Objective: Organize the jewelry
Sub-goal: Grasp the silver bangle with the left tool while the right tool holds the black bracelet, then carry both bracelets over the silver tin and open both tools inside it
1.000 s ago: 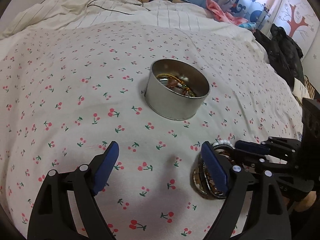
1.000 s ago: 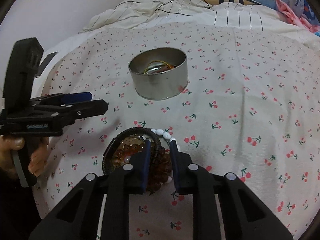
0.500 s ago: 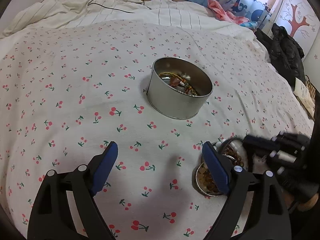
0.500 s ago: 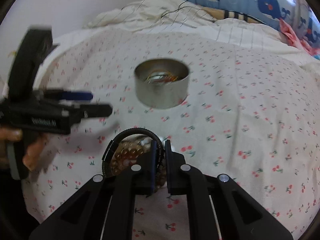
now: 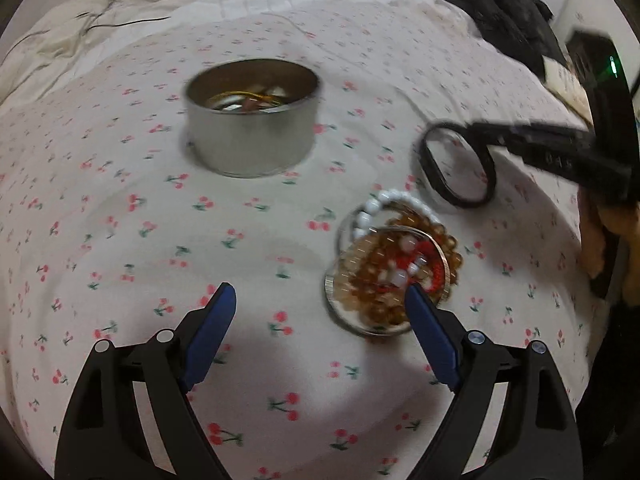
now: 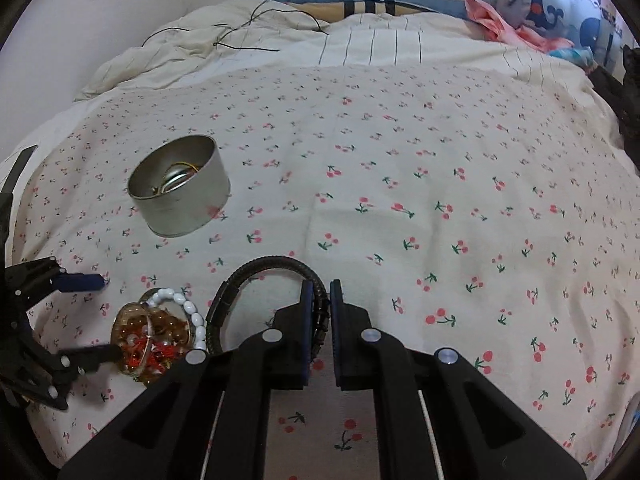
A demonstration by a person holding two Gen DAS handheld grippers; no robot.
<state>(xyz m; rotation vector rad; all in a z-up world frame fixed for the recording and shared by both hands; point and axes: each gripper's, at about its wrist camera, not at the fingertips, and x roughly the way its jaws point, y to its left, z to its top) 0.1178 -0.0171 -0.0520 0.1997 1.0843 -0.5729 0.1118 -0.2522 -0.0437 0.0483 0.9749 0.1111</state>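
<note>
- The right tongs (image 6: 319, 300) are clenched on the black bracelet (image 6: 256, 276), having just finished closing, with the band pinched between the pads
- In the left wrist view the bracelet (image 5: 456, 168) hangs as an open loop off the tips of the right tongs (image 5: 496, 140), clear of the bed (image 6: 400, 160) and above the heap it came from
- The loop sticks out forward and to the left of the tongs, standing on edge rather than flat; its long axis runs roughly along the line the tongs point
- The round metal tin (image 6: 180, 188), where other jewelry already lies, sits toward the far left of the bed from the right tongs, well apart from the bracelet; I judge the coming carry has to go forward and left to bring the loop over its open mouth
- The left tongs (image 5: 320, 304) are released and grasp nothing; one blue pad (image 5: 428, 328) sits just beside the remaining pile of bracelets (image 5: 396, 264), amber, white and red beads with a metal bangle
- The left hand is nearer that pile; the right, already loaded, serves the tin
</note>
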